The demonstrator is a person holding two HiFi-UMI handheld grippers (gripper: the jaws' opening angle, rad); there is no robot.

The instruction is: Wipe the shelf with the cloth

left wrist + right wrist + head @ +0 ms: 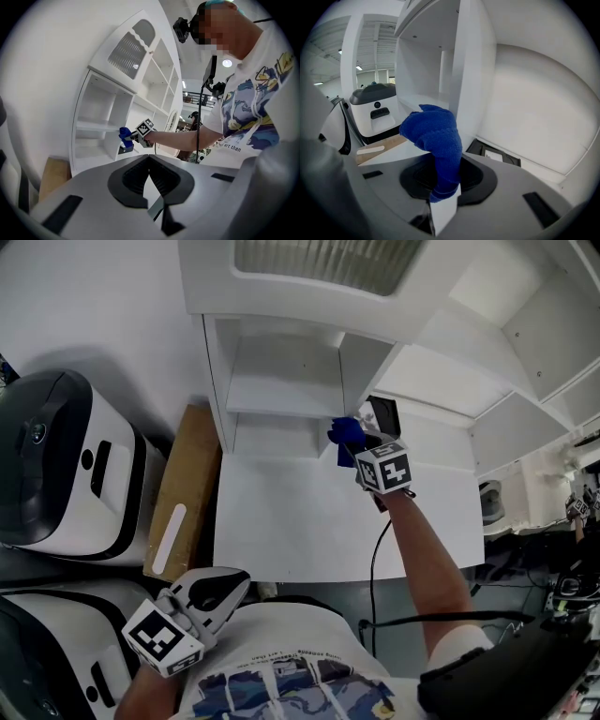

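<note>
The white shelf unit (281, 381) fills the upper head view, with a middle board (281, 411) in its left compartment. My right gripper (356, 440) is shut on a bunched blue cloth (345, 433), held at the front edge of the upright divider (354, 371). In the right gripper view the cloth (433, 138) rises from the right gripper (443, 190) beside that divider (471, 75). My left gripper (234, 582) hangs low by the person's torso, far from the shelf; in its own view the left gripper (149, 161) is shut and holds nothing, with the cloth (124, 134) distant.
Two white-and-black machines (66, 465) stand at the left. A brown board (183, 493) with a white strip lies between them and the shelf. A flat black item (494, 154) sits right of the divider. A cable (375, 559) trails from the right gripper.
</note>
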